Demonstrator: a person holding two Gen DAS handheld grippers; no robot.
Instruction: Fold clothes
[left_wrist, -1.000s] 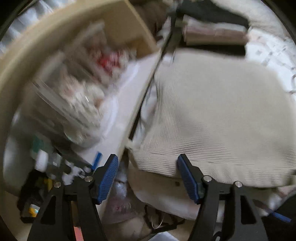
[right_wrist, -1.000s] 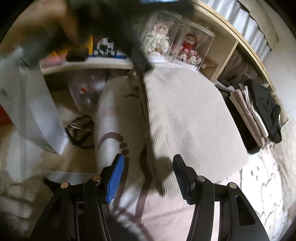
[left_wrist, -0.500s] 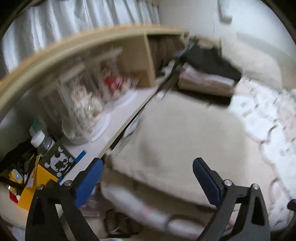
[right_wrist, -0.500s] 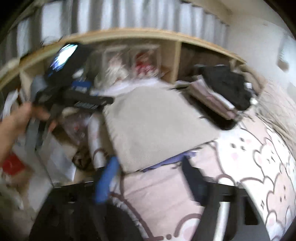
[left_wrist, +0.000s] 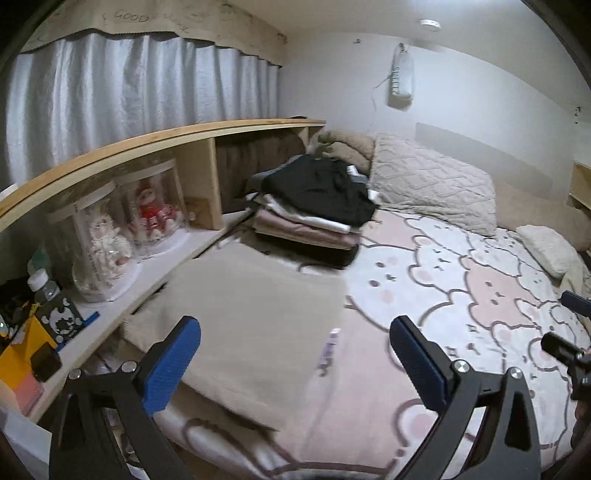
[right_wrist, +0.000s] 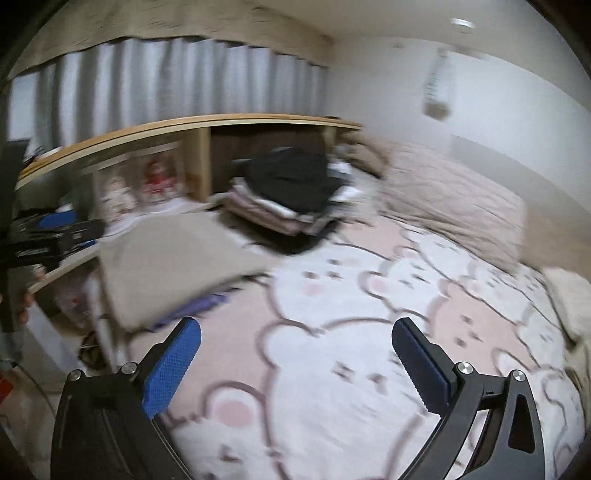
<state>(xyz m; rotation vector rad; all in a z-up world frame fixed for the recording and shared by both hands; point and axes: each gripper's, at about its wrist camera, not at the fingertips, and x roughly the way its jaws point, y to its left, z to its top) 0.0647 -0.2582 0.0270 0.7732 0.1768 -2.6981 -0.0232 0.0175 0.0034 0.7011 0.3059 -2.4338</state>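
Left wrist view: the left tongs (left_wrist: 295, 345) are spread wide, their jaws still opening, blue ribbed pads on black arms, nothing between them. Below and ahead lies the folded beige garment (left_wrist: 251, 317), a flat, roughly square slab of fine ribbed knit at the bed's near left corner, just beside the wooden shelf (left_wrist: 199, 162). Beyond it stands a stack of folded clothes (left_wrist: 314, 218), pinkish and white layers topped by a loosely heaped black piece. The bed cover (left_wrist: 461, 295) is soft, pink and white, printed with rounded bears. A quilted beige pillow (left_wrist: 432, 184) lies further back. Two dolls in clear cylinders (left_wrist: 122, 221) stand on the shelf.

Right wrist view, blurred: the right tongs (right_wrist: 295, 345) are likewise wide apart and opening, empty, over the bear-printed cover (right_wrist: 369, 332). The beige garment (right_wrist: 166, 258) lies to the left, flat with a soft thick edge, the stack (right_wrist: 288, 199) behind it. The left tongs' black body (right_wrist: 44, 236) shows at the left edge.
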